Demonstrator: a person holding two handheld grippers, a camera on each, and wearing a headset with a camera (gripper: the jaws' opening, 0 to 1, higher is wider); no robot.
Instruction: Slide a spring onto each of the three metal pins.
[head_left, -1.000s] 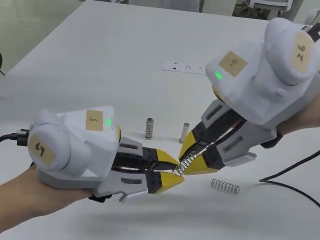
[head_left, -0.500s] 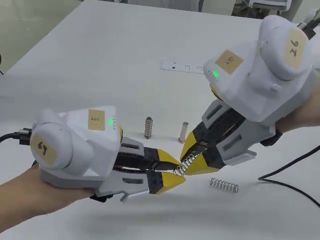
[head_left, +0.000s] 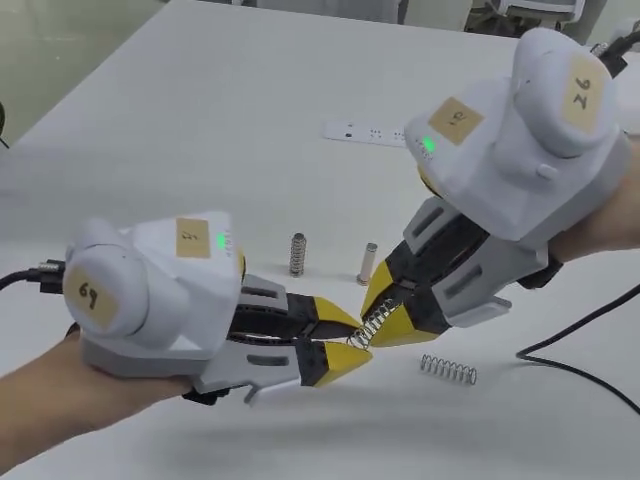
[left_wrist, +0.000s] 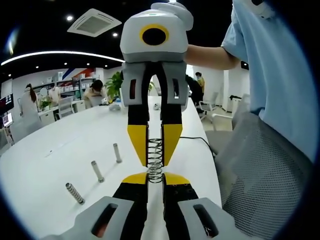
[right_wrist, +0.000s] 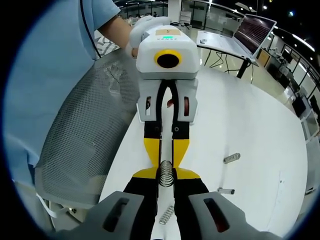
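Holding both grippers tip to tip just above the table (head_left: 200, 120), I'm pinching one spring (head_left: 371, 325) between them. My left gripper (head_left: 347, 352) is lying nearly level at lower left, hand wrapped round its back end, jaws pointing right. My right gripper (head_left: 387, 316) is tilting steeply down from upper right w/ the wrist raised, jaws pointing down-left at the left tips.

Left jaws are sitting almost closed, nipping the spring's lower end. Right jaws are standing a bit wider, squeezing the coils from both sides further up. In the left gripper view the spring is running straight up from my own tips into the right gripper's yellow pads. It's hanging in the air, off the table, near the pins but apart from them.

Behind the tips a sprung pin (head_left: 298, 255) and a bare pin (head_left: 368, 265) are standing upright; the left gripper view is showing a third pin (left_wrist: 116, 152), also bare, in the same row. A loose spring (head_left: 448, 370) is lying flat on the table below the right gripper.
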